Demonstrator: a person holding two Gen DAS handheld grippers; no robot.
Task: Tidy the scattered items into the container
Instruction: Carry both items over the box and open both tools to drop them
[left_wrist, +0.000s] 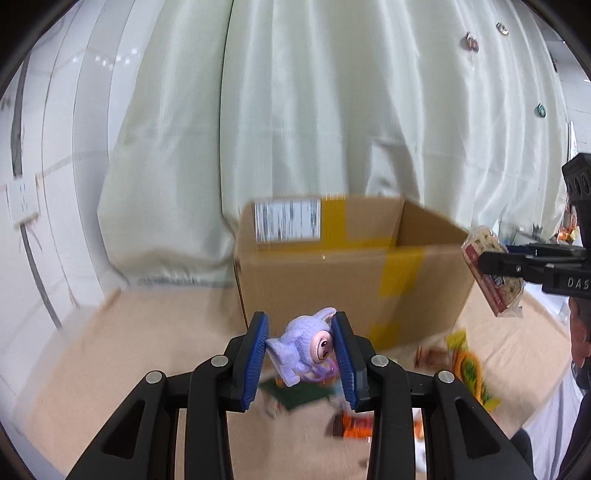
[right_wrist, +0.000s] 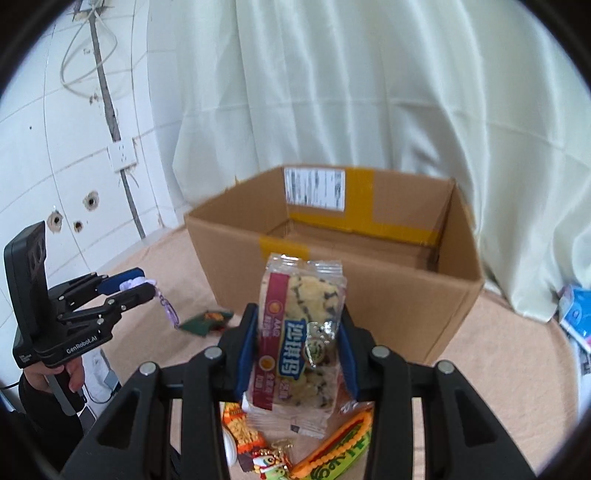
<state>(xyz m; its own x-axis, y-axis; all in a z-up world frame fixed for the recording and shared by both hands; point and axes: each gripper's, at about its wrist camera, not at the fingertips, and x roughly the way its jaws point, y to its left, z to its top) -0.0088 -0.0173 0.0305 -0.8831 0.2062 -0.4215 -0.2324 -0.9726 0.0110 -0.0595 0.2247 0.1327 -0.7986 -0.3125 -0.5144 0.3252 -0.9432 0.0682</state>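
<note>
My left gripper (left_wrist: 300, 354) is shut on a small purple plush keychain (left_wrist: 303, 347), held in the air in front of the open cardboard box (left_wrist: 332, 273). Seen from the right wrist, the same left gripper (right_wrist: 142, 282) sits at the far left with the keychain's purple chain (right_wrist: 168, 308) dangling. My right gripper (right_wrist: 297, 350) is shut on a clear packet of cookies (right_wrist: 299, 332), held upright before the box (right_wrist: 332, 266). In the left wrist view that cookie packet (left_wrist: 493, 273) shows at the right edge. The box looks empty inside.
Loose items lie on the beige cloth (left_wrist: 147, 350): a dark green packet (right_wrist: 207, 321), an orange snack pack (right_wrist: 242, 434), a green-orange packet (left_wrist: 467, 369), a colourful charm (right_wrist: 271, 463). A pale curtain (right_wrist: 332, 92) hangs behind the box. A tiled wall with a socket (right_wrist: 122, 157) stands left.
</note>
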